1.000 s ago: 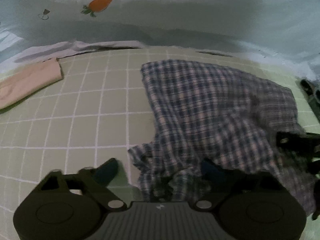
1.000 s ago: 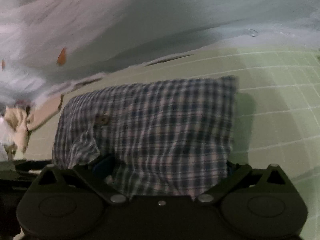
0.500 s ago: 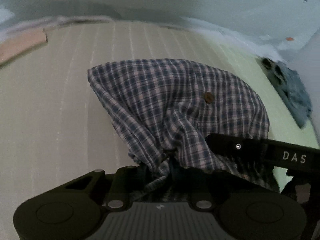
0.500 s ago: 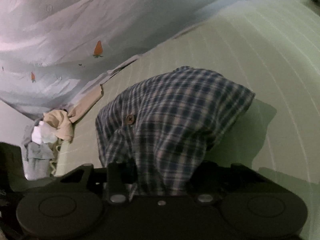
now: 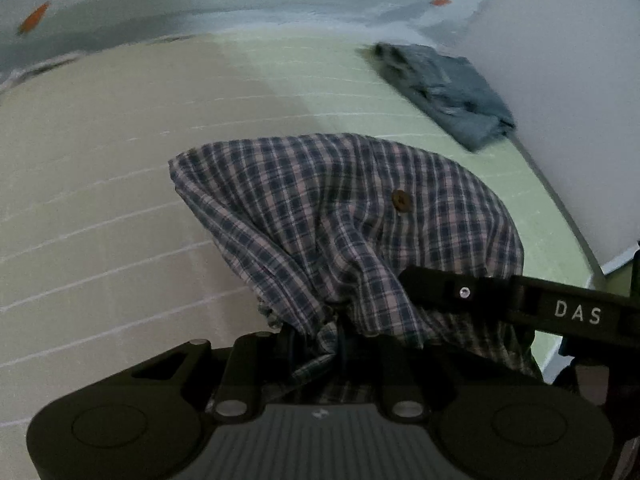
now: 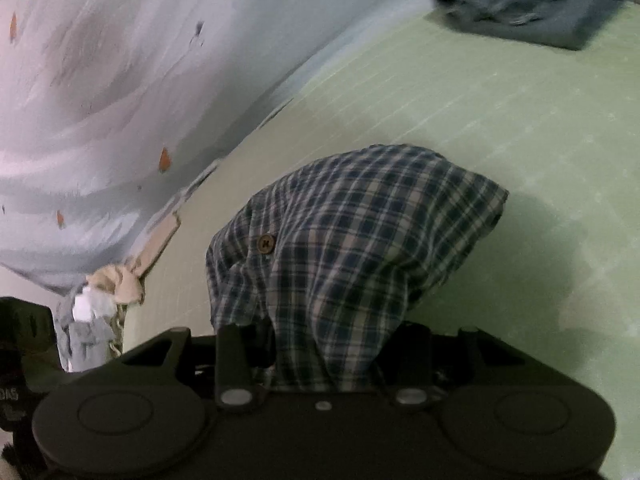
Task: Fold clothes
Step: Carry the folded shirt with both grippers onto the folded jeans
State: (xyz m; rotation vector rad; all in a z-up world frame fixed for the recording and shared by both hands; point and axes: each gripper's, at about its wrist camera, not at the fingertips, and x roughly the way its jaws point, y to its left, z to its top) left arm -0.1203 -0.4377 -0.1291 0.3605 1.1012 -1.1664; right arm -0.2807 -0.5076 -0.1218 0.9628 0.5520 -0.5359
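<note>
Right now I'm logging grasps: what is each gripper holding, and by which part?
Both hold the plaid shirt: the left gripper pinches a bunched edge, and the right gripper clamps gathered cloth beside the button.

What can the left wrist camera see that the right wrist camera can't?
Only the left wrist view shows a black bar marked DAS crossing in front of the cloth. Only the right wrist view shows a heap of beige and white clothes at the mat's edge. Both show the checked shirt bunched in that camera's own jaws, its brown button, the folded blue garment and the green grid mat.
</note>
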